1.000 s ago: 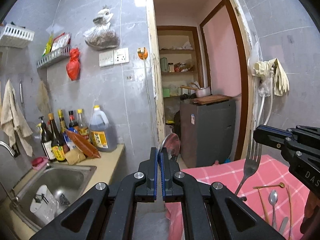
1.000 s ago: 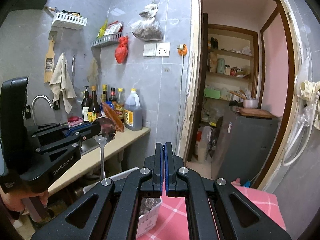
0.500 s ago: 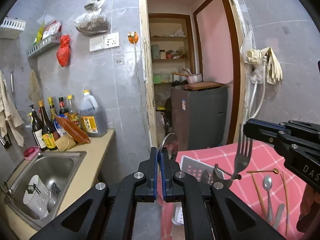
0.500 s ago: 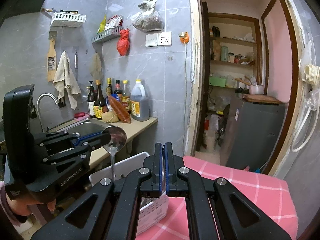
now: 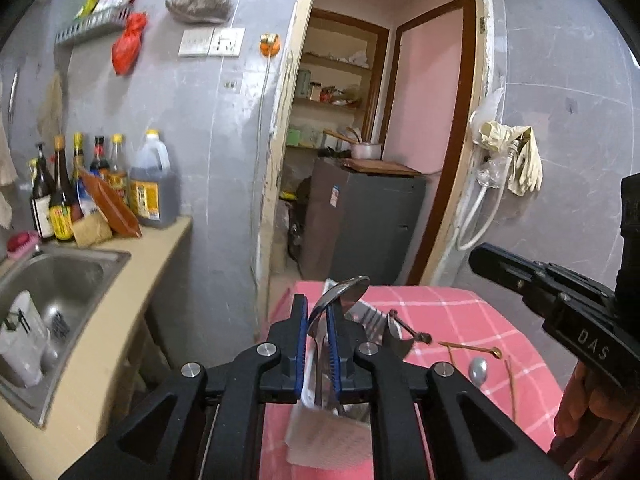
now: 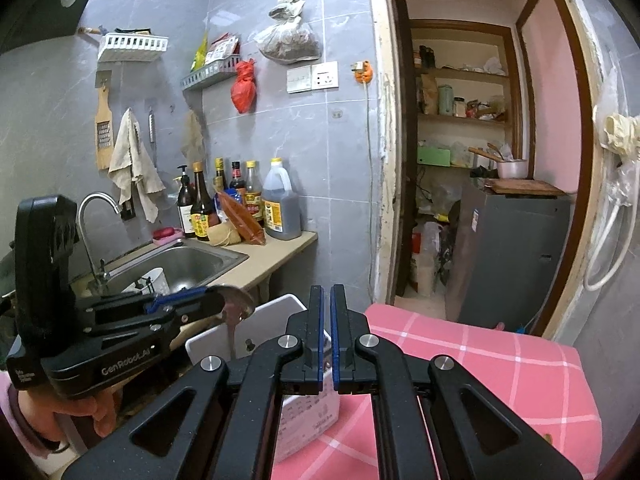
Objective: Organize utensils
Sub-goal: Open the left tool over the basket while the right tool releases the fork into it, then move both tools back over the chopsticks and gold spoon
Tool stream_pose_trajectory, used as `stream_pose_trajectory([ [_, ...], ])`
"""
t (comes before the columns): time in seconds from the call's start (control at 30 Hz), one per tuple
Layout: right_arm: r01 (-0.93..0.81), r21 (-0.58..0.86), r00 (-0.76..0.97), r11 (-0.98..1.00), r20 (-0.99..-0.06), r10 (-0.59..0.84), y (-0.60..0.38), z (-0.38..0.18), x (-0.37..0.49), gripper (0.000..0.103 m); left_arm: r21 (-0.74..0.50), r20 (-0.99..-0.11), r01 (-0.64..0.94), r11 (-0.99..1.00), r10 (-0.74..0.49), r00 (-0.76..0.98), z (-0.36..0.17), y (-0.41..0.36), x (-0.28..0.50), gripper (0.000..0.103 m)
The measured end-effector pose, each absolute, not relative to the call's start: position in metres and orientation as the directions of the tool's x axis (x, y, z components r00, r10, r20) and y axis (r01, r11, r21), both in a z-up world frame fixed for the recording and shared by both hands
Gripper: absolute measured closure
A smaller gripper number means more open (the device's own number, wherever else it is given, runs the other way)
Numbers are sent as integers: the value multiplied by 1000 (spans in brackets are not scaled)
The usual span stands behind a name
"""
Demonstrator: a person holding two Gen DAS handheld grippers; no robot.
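left wrist view: the left gripper (image 5: 317, 334) has its blue-padded jaws parted a little, with a steel spoon (image 5: 338, 300) between them; its bowl stands tilted above the fingertips and its handle runs down between the pads, so the grip looks slack rather than clenched. directly below sits a white utensil basket (image 5: 332, 438) on the pink checked tablecloth (image 5: 472, 320), with other metal utensils poking out of it just beside the right finger. further right on the cloth lie a small steel spoon (image 5: 479, 370) and a thin gold spoon (image 5: 472, 348), apart from each other. the right gripper (image 5: 480, 254) reaches in from the right edge with nothing at its tip. left of the table is a steel sink (image 5: 60, 280) in a beige counter.

right wrist view: the right gripper (image 6: 326, 316) has its jaws slightly apart and bare, hovering over the white basket (image 6: 280, 316) at the cloth's (image 6: 500, 364) left edge. the left gripper (image 6: 218, 300) comes in from the left, the spoon's (image 6: 238, 304) bowl at its tip and the handle hanging down into the basket.
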State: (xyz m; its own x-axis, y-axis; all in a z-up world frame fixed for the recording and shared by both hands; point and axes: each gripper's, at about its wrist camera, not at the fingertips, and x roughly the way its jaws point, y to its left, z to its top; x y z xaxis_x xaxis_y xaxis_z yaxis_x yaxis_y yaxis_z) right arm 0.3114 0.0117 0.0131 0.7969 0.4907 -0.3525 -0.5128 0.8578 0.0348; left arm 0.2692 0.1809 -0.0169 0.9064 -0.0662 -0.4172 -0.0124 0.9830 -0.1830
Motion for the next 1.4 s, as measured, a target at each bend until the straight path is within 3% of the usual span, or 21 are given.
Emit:
stream_pose_trajectory([
  [0.1, -492, 46, 804, 869, -358, 474, 3, 11, 310, 94, -211, -431, -10, 977, -83, 899, -22, 180, 266, 89],
  [0.17, -477, 55, 811, 877, -358, 463, -4, 10, 309, 78, -224, -432, -9, 974, -91, 897, -24, 177, 264, 84],
  [0.2, -466, 65, 816, 882, -354, 457, -9, 9, 307, 76, -227, -427, -9, 974, -91, 899, -24, 177, 262, 79],
  [0.3, -440, 78, 828, 895, -349, 438, -21, 8, 302, 75, -244, -407, -14, 970, -89, 909, -22, 175, 257, 65],
  [0.4, -411, 93, 844, 907, -339, 417, -34, 9, 298, 73, -263, -395, -22, 964, -87, 915, -18, 174, 254, 61],
  [0.47, -392, 101, 855, 914, -327, 403, -43, 11, 294, 58, -262, -388, -28, 965, -78, 918, -15, 170, 252, 52],
  [0.63, -300, 139, 899, 944, -290, 329, -76, 16, 279, 28, -264, -346, -38, 964, -58, 936, -5, 157, 242, 14],
  [0.73, -243, 159, 919, 957, -278, 280, -99, 16, 271, 15, -248, -323, -44, 968, -40, 946, 1, 143, 237, 1],
  [0.87, -187, 165, 938, 968, -263, 226, -128, 14, 260, 2, -214, -300, -41, 976, -26, 953, 6, 120, 232, 0],
  [1.1, -113, 144, 950, 983, -274, 149, -174, 7, 244, 1, -145, -274, 11, 989, -50, 961, 5, 74, 225, 0],
  [1.4, -54, 112, 943, 992, -321, 88, -222, -10, 237, 1, -116, -303, 101, 988, -132, 944, -12, 20, 231, 0],
])
